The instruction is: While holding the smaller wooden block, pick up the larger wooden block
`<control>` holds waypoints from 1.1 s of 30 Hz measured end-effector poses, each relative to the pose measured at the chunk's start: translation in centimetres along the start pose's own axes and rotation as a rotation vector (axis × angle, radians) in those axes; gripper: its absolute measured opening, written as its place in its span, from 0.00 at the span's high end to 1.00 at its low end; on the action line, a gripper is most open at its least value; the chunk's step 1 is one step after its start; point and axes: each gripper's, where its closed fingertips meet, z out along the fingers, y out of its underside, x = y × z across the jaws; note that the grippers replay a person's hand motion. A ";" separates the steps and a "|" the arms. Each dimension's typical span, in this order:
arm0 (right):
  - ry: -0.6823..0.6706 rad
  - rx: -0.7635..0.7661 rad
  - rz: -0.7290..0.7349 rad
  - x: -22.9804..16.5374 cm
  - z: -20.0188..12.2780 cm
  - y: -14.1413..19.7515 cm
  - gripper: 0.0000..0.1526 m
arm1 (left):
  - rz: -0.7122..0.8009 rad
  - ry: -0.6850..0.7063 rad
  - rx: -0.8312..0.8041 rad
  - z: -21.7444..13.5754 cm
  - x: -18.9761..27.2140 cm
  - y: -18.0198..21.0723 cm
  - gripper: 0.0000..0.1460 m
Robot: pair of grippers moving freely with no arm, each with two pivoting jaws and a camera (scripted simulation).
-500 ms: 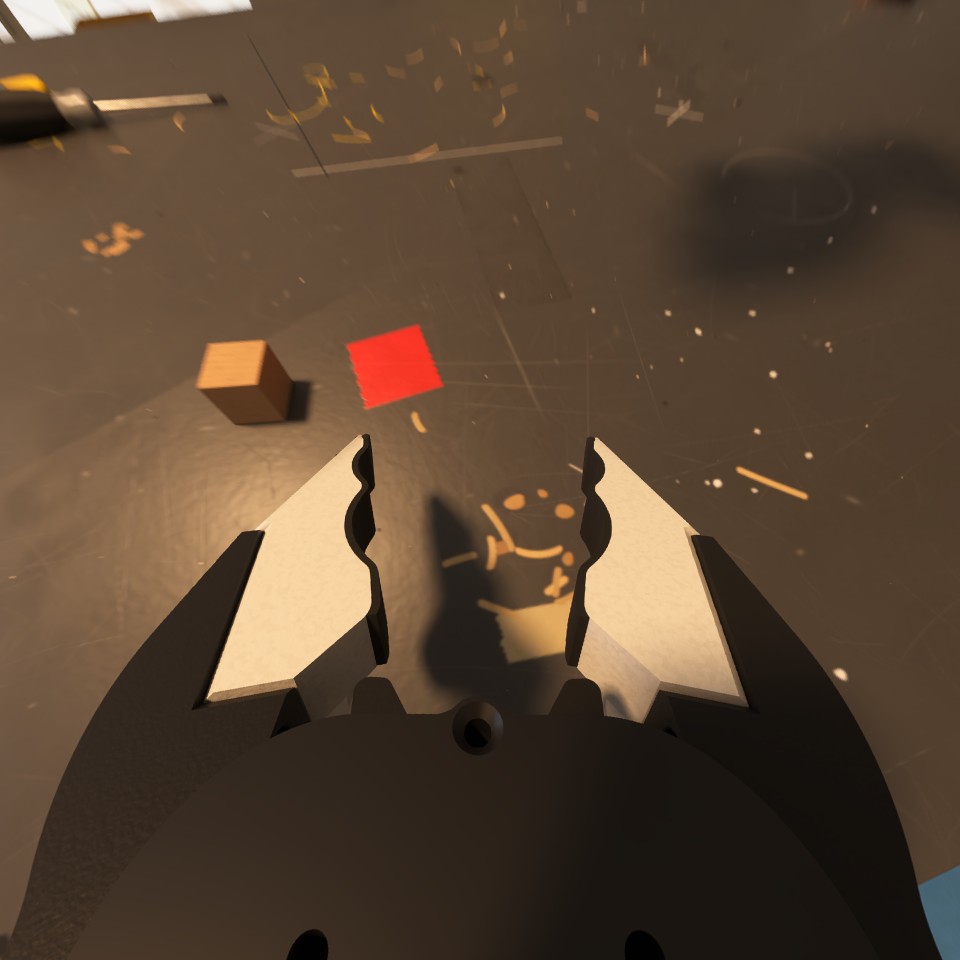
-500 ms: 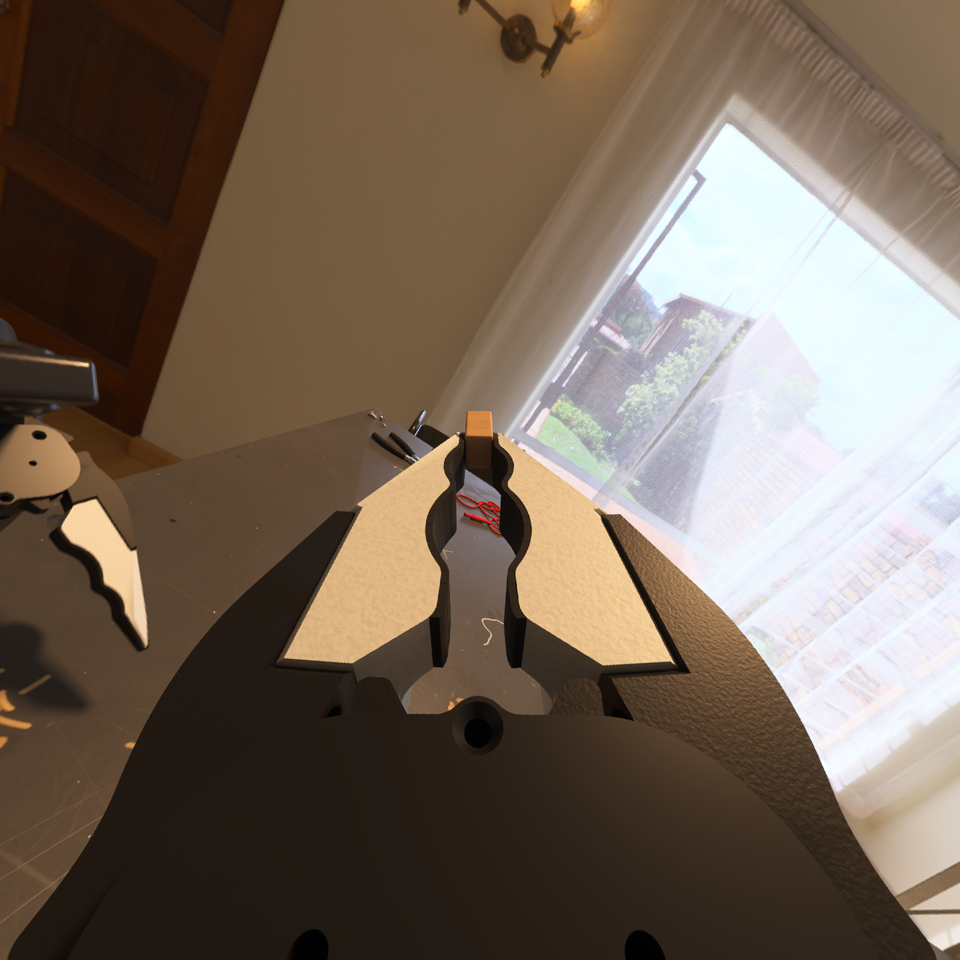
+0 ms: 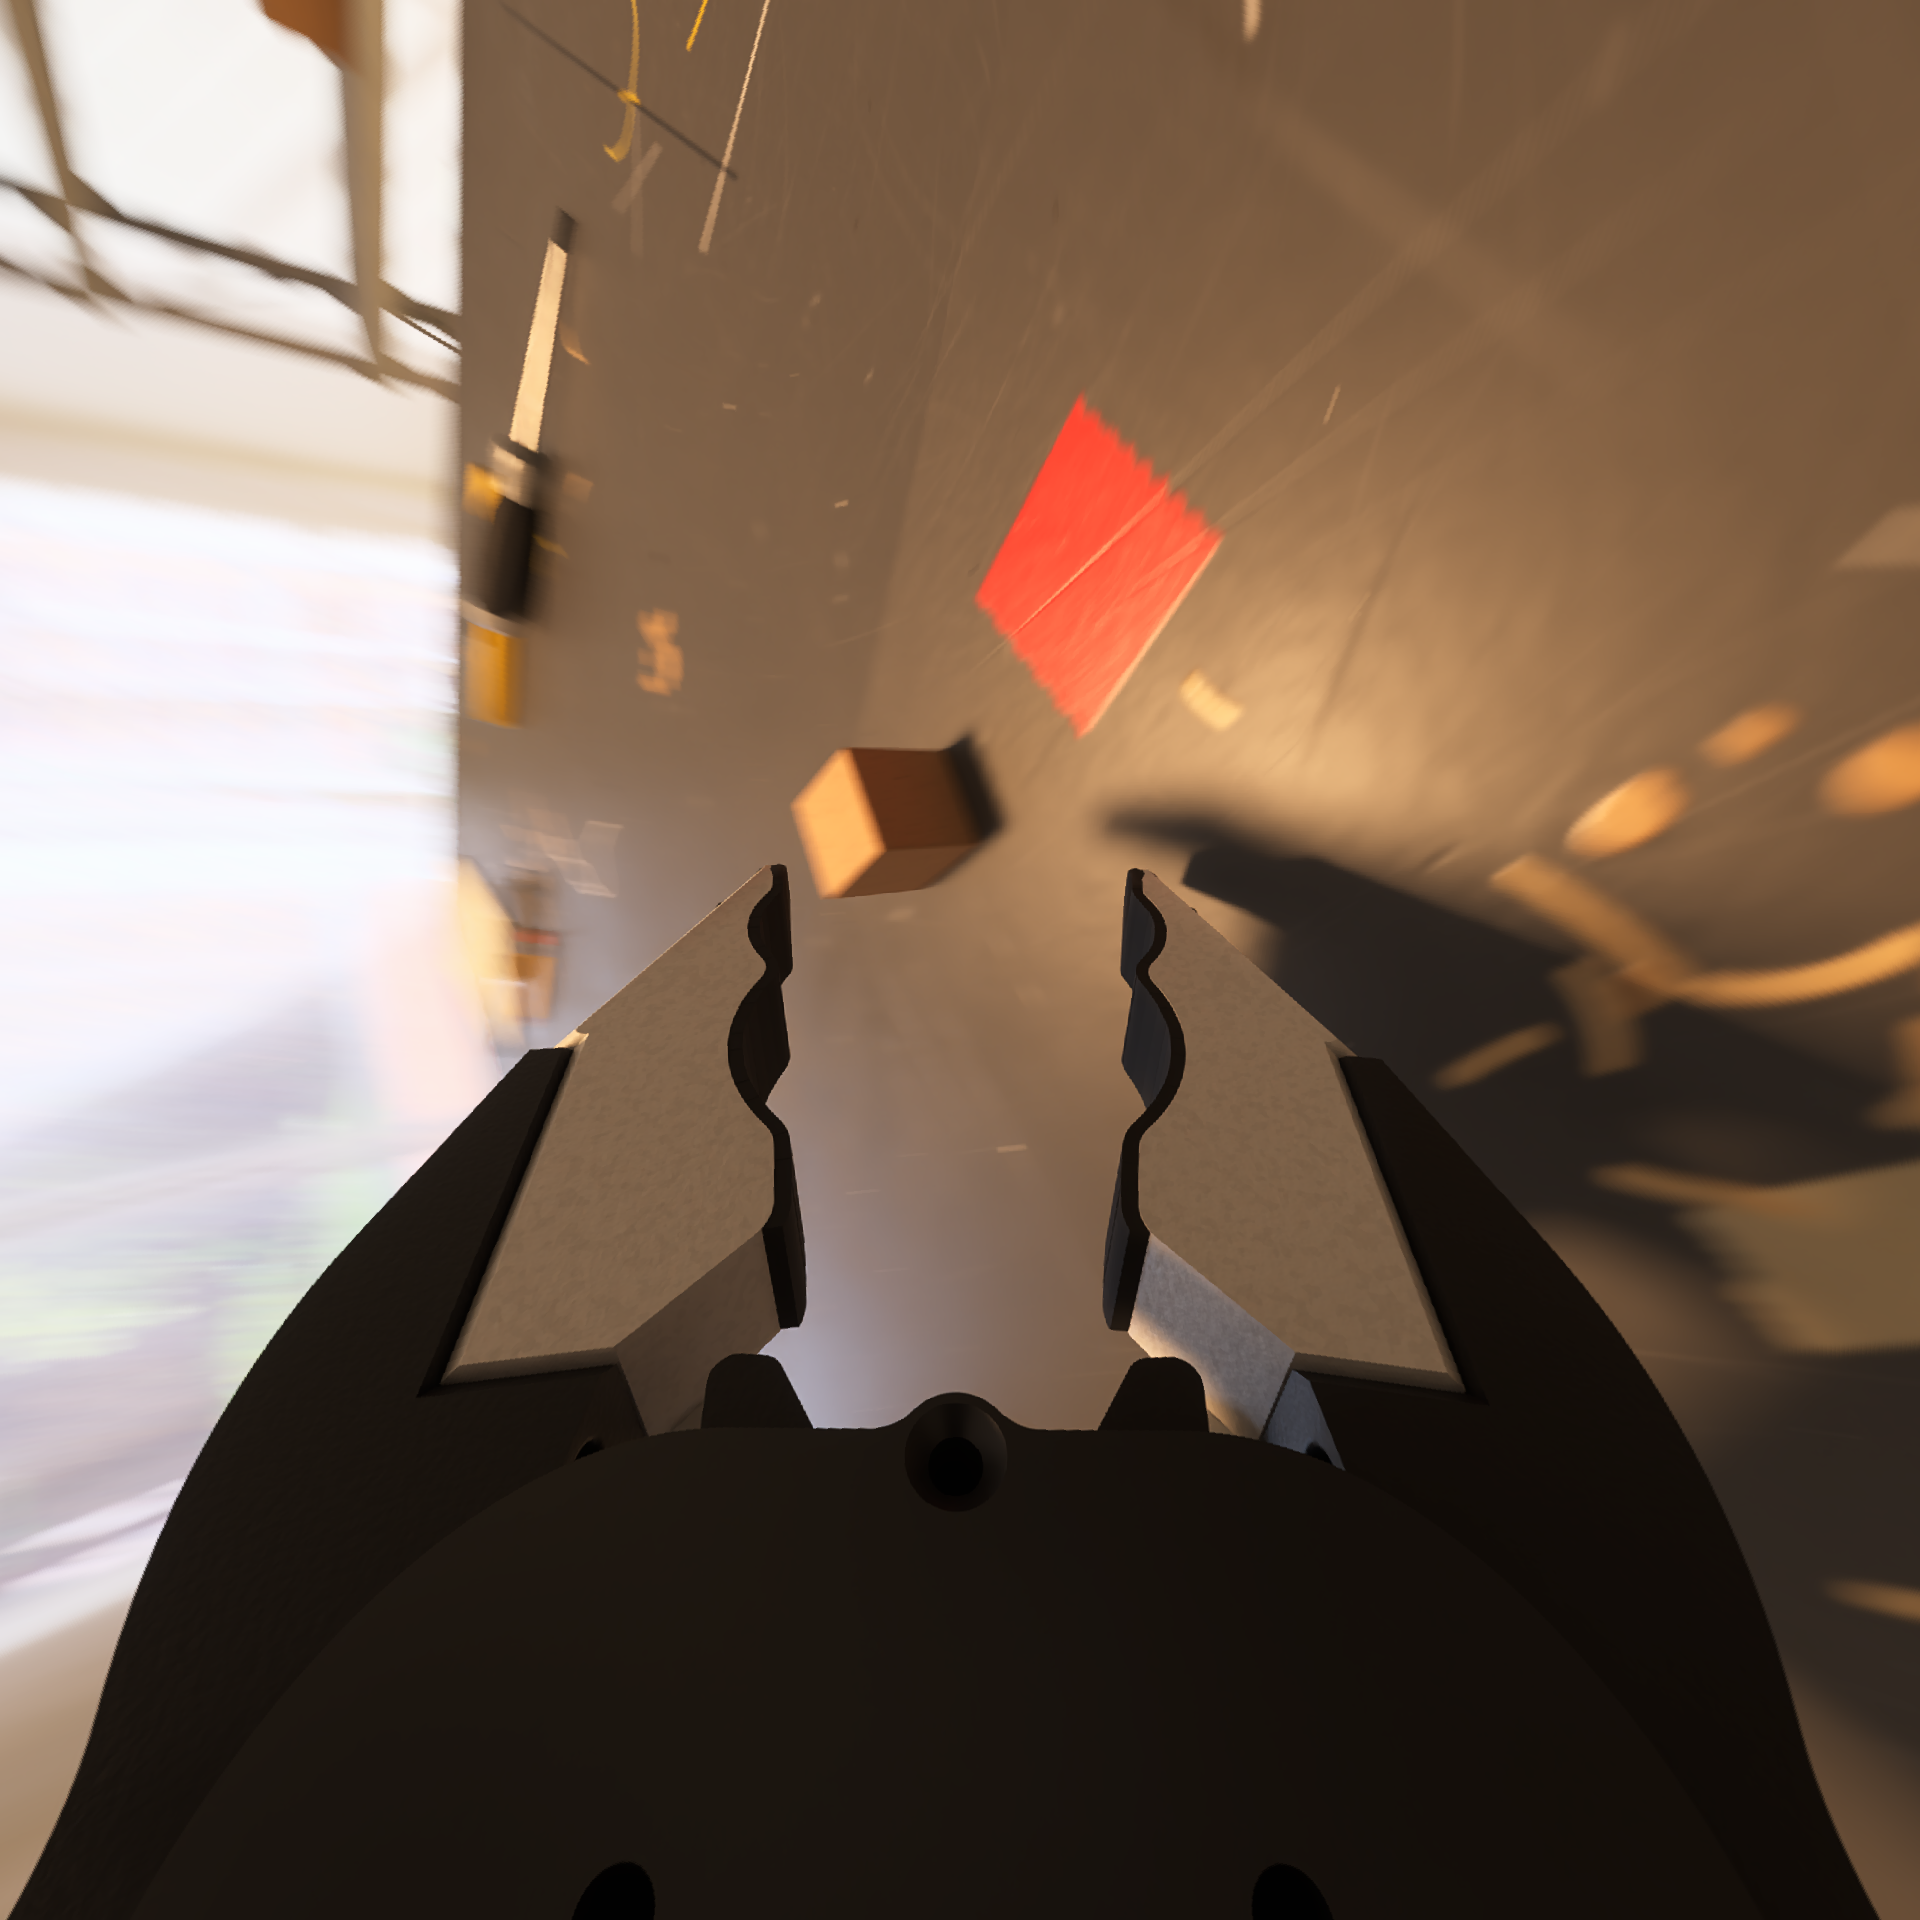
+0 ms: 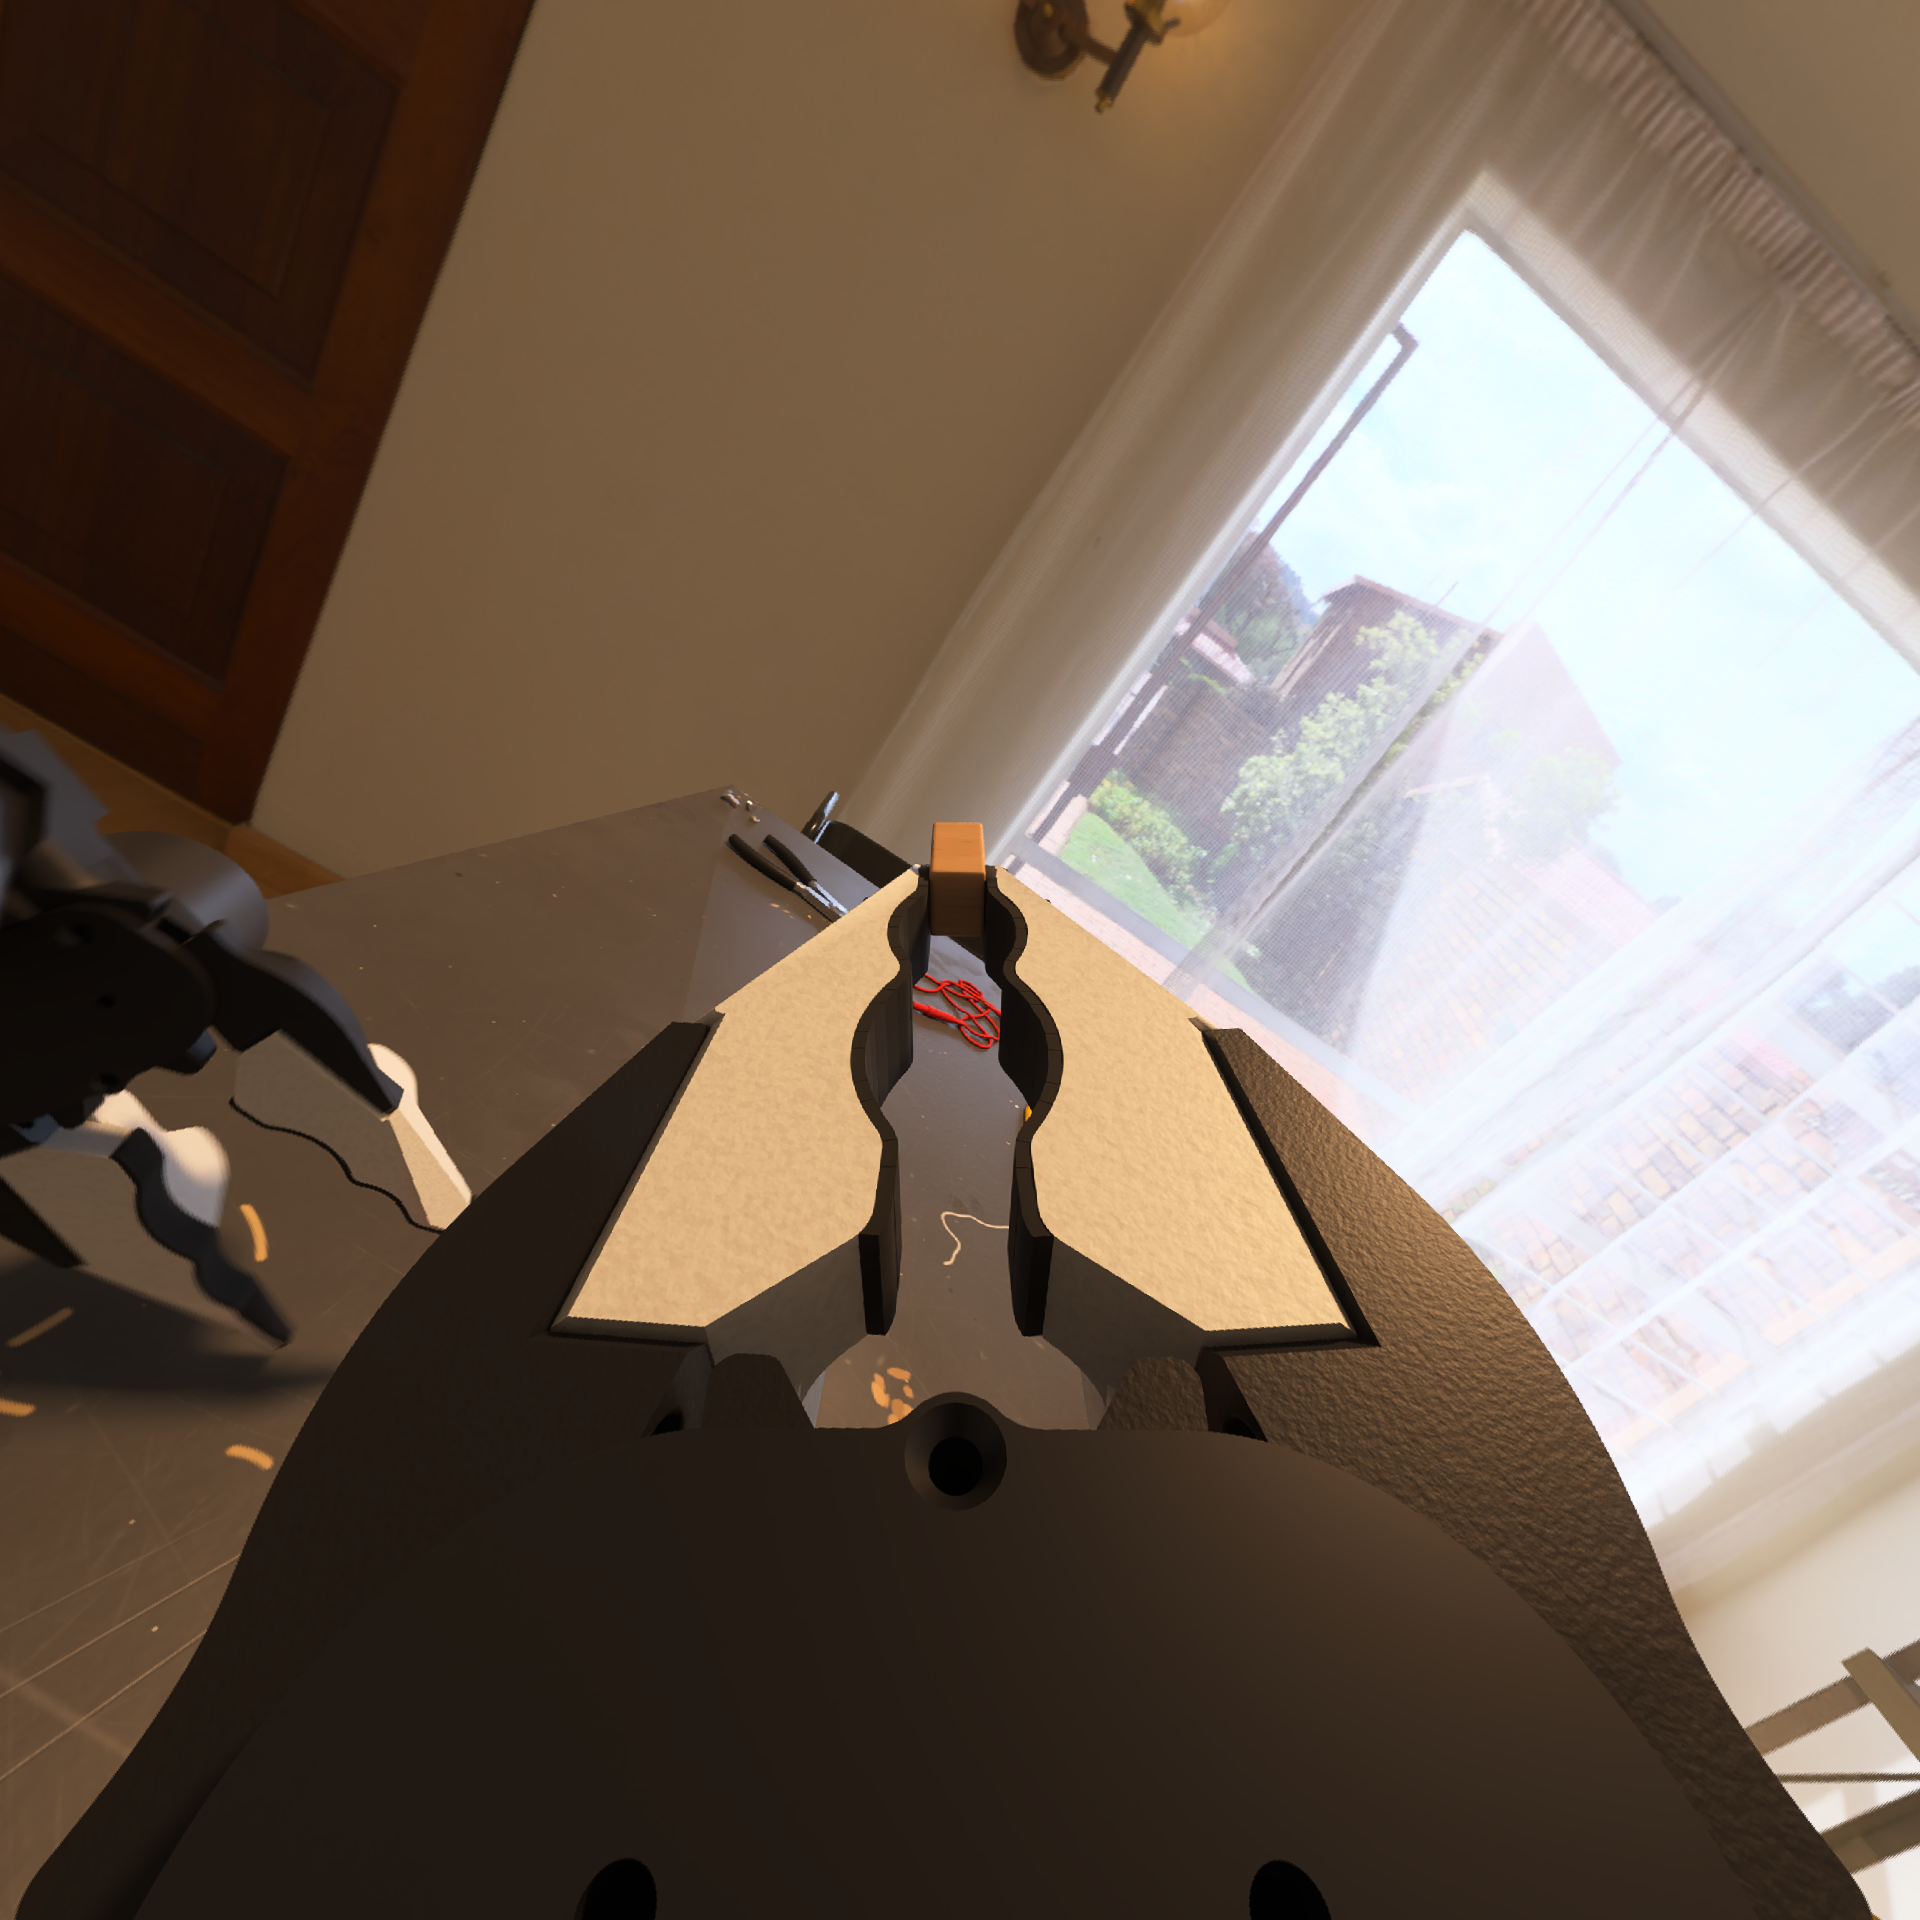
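The larger wooden block, a plain tan-brown cube with square edges, lies on the dark scuffed worktop just ahead of my left gripper, nearer the left fingertip than the right and turned corner-on to me. I judge it light, stiff and dry, with flat faces unlikely to slip against my pale textured pads. The place to take it is across two opposite side faces, low and square, not on the corners. My left jaws stand wide apart with nothing between them, and I would need to line them up with the cube's faces before closing. My right gripper is clamped on the smaller wooden block, pinched at the very tips, held up off the worktop. Beyond the larger block lies a flat red square patch, and a yellow-and-black tool with a metal blade rests near the worktop's edge.
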 end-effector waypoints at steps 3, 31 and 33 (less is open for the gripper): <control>0.019 0.004 0.001 0.6 -0.4 0.1 0.94 | 0.394 -0.180 -0.050 1.2 -1.5 0.6 0.57; 0.018 -0.034 -0.011 0.8 -0.4 0.9 0.95 | -0.953 0.209 0.149 3.0 -2.1 1.5 0.53; 0.019 -0.036 -0.016 0.8 -0.5 0.8 0.95 | -0.915 0.193 0.097 3.9 -1.7 1.7 0.55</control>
